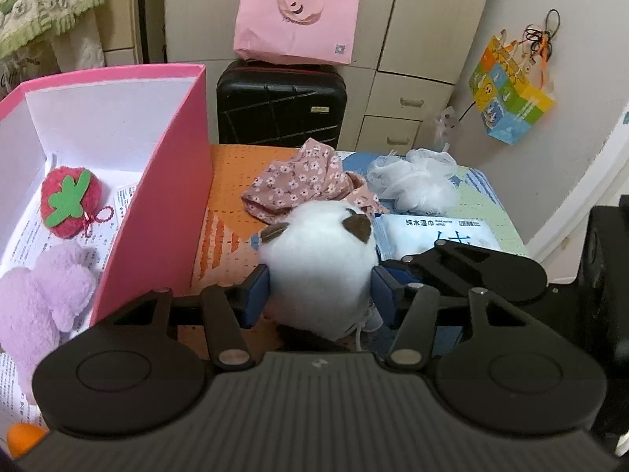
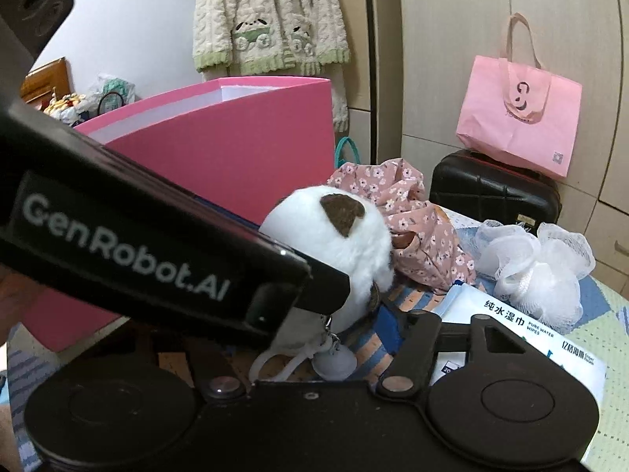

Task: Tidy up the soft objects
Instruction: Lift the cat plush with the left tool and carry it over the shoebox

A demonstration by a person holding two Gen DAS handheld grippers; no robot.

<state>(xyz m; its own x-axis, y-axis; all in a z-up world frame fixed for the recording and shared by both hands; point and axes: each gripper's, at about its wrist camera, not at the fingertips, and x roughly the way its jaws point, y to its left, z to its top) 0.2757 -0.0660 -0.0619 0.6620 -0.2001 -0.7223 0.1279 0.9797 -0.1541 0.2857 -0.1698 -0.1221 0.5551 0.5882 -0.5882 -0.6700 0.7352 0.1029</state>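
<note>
Plush (image 1: 318,271) sits on the worktop (image 1: 236,181) right beside the pink box (image 1: 157,204), left gripper (image 1: 320,295) jaws squeezing its 2 sides. Can't tell the right gripper's (image 2: 314,334) jaws, view's blocked. I'd lift high enough to clear the wall, then drop it beside the strawberry (image 1: 70,204).

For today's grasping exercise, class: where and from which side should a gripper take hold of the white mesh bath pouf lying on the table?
Grip the white mesh bath pouf from above, around the pinched middle between its two fluffy lobes. The netting bunches there, so the fingers would likely catch firm folds rather than loose frills. The top is clear, while the floral pink cloth and the wet wipes pack crowd its sides.
</note>
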